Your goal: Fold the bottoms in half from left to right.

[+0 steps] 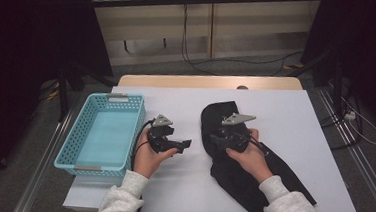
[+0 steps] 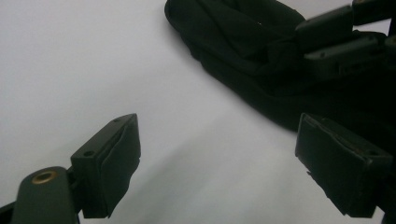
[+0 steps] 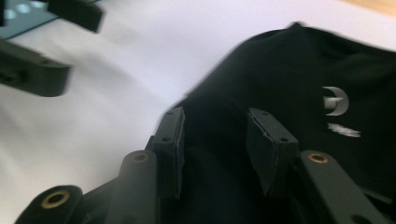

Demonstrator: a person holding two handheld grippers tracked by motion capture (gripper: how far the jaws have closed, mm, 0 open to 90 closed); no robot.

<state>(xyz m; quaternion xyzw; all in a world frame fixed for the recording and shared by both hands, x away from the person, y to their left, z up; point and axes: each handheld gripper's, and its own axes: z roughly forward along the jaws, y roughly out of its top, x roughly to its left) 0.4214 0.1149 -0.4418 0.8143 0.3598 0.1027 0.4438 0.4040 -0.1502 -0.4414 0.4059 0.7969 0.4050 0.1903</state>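
A black garment lies crumpled on the white table cover, running from the middle towards the front right corner. My right gripper hovers over its upper part, open. In the right gripper view its jaws stand apart over the black cloth, which bears a small white logo. No pad presses on the cloth. My left gripper is held to the left of the garment, pointing right, open. Between its wide jaws there is bare table, with the garment beyond.
A light blue plastic basket stands at the table's left edge, with nothing inside that I can see. Bare white surface lies between basket and garment. The wooden table edge runs along the back. Cables trail on the floor behind.
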